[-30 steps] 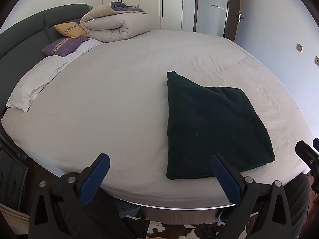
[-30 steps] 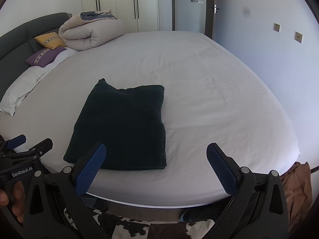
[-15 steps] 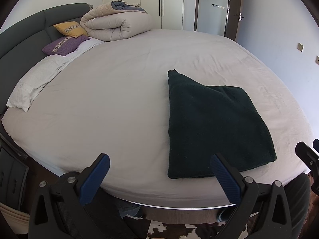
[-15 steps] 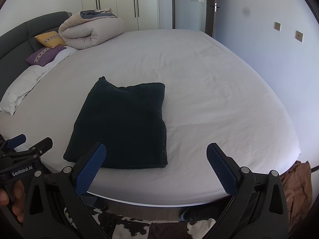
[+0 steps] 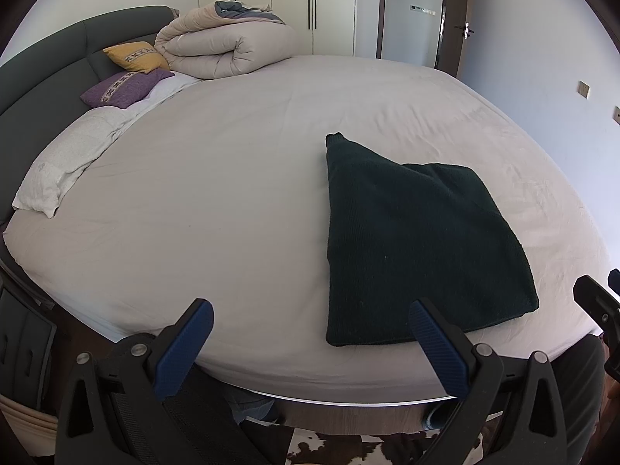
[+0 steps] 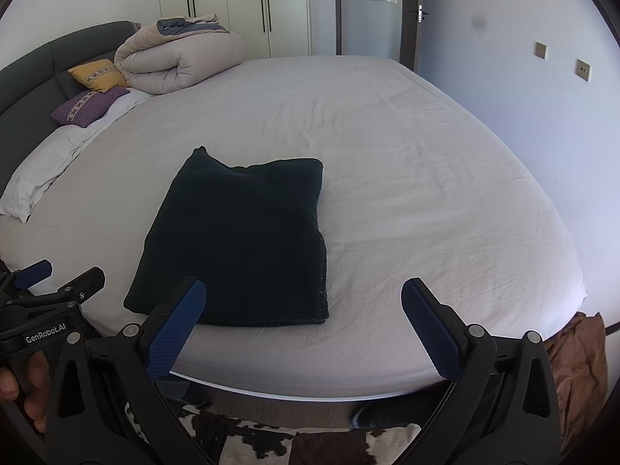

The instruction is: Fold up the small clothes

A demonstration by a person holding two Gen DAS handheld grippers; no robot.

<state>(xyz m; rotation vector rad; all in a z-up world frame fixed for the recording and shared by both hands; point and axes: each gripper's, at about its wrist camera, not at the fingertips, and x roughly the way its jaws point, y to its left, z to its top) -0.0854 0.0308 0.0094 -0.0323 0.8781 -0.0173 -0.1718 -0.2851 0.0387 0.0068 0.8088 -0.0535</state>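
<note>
Folded garment [image 6: 236,240]: dark green knit cloth, matt, coarse texture. Bed sheet [image 6: 407,201]: smooth pale cloth, lightly creased. Right gripper [image 6: 302,325] and left gripper [image 5: 310,345]: matt black plastic, blue ribbed pads [image 6: 176,327], metal screws. Duvet [image 5: 228,44]: soft, puffy beige cloth.

- The room is bright with soft, even light, like daylight.
- The white bed sheet [image 5: 240,193] looks pale and a little purple.
- The dark folded cloth [image 6: 240,240] is so dark that its folds are hard to see.
- Only thin, soft shadows lie under the cloth at its near edge.
- Both pictures bend like a fishbowl, so the bed looks round, and the corners go black.
- A small gray smudge sits on the wall [image 6: 479,21] in the right wrist view.
- Things look sharp, with no blur.
</note>
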